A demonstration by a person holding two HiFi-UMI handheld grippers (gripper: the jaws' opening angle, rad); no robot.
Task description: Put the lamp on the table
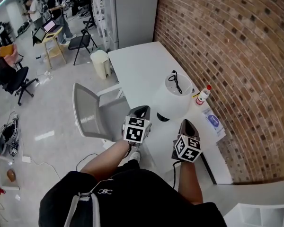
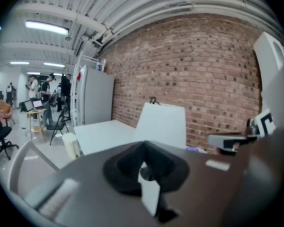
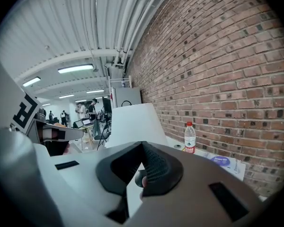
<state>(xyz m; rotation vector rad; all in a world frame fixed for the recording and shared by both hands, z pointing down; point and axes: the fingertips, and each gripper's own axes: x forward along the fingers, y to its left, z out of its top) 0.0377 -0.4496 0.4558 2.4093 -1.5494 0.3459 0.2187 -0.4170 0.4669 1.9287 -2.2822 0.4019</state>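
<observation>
The lamp (image 1: pixel 173 98) stands upright on the white table (image 1: pixel 142 65) near the brick wall, with a white shade, a dark base and a black cord loop at its top. My left gripper (image 1: pixel 142 109) is shut and empty, just left of the lamp's base. My right gripper (image 1: pixel 186 123) is also shut and empty, a little in front of the lamp on its right. The shade (image 2: pixel 162 126) rises straight ahead in the left gripper view, beyond the closed jaws. In the right gripper view the shade (image 3: pixel 130 124) stands just left of centre.
A small bottle with a red cap (image 1: pixel 203 94) stands by the wall right of the lamp, with a blue-labelled packet (image 1: pixel 213 121) nearer me. A grey chair (image 1: pixel 92 110) sits at the table's left side, and a pale bin (image 1: pixel 101 63) stands farther back. People work at desks far off.
</observation>
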